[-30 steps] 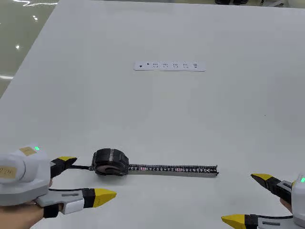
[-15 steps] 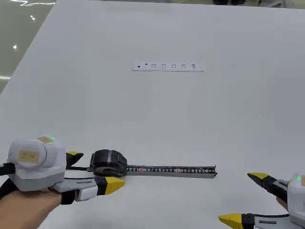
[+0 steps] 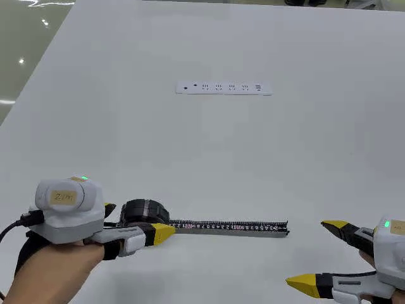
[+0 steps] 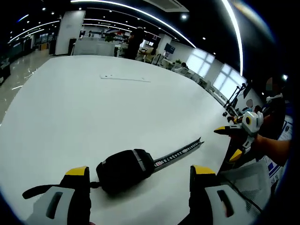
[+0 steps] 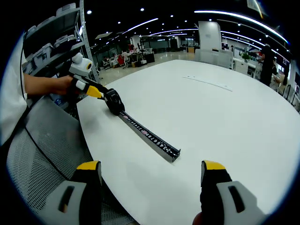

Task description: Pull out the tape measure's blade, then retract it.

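A black tape measure case (image 3: 144, 214) lies on the white table (image 3: 209, 145) near its front left. Its blade (image 3: 231, 226) is drawn out to the right and lies flat. My left gripper (image 3: 136, 220) is open, with one yellow-tipped jaw on each side of the case and gaps showing. In the left gripper view the case (image 4: 124, 169) sits between the jaws and the blade (image 4: 180, 152) runs away to the right. My right gripper (image 3: 315, 254) is open and holds nothing, a little right of the blade's end hook (image 5: 172, 153).
A white power strip (image 3: 223, 88) lies flat across the far middle of the table. The table's left edge borders a glossy floor (image 3: 25, 44). In the right gripper view a grey mesh chair (image 5: 42, 140) stands by the near table edge.
My left gripper has slid right along the table until its jaws flank the tape case. The right gripper has crept slightly up and left. The tape measure has not moved.
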Available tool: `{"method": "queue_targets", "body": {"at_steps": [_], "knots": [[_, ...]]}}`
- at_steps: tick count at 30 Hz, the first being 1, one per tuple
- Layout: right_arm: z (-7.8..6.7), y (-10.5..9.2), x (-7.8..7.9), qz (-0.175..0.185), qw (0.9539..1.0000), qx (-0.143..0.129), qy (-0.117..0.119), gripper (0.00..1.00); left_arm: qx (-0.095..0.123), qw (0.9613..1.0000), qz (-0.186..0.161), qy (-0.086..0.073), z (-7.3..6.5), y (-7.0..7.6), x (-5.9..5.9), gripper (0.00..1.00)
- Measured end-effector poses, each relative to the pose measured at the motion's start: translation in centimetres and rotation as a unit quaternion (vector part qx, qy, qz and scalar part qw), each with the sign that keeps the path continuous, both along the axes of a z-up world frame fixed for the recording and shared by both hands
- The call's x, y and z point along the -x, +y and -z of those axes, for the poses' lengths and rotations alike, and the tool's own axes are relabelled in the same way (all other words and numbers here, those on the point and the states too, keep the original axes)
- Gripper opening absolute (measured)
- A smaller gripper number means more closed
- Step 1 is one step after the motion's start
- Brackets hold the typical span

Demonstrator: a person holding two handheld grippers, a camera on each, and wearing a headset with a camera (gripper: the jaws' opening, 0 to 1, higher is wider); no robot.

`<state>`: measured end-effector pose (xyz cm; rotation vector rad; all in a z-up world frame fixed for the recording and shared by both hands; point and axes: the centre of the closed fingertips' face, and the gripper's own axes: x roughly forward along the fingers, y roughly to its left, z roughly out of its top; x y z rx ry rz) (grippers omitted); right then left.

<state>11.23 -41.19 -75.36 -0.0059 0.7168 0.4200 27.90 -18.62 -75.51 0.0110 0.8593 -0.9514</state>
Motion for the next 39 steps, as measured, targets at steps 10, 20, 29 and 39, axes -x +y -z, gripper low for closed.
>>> {"method": "queue_targets", "body": {"at_steps": [10,20,29,39], "knots": [[0.6,-0.2,-0.9,-0.005,1.0,-0.007,0.001,0.87,-0.011,0.9994,-0.029,0.017,1.7,-0.4,0.3,0.84],[0.8,-0.1,-1.4,-0.005,0.9999,-0.01,0.001,0.85,-0.003,0.9987,-0.047,0.019,2.3,-0.7,0.1,0.83],[1.3,0.2,-2.0,-0.011,0.9999,-0.011,0.0,0.83,-0.009,0.997,-0.077,-0.007,2.5,-0.7,-0.1,0.79],[1.7,0.6,-2.7,-0.02,0.9997,-0.01,0.0,0.81,-0.023,0.993,-0.113,-0.026,2.8,-0.7,-0.7,0.77]]}}
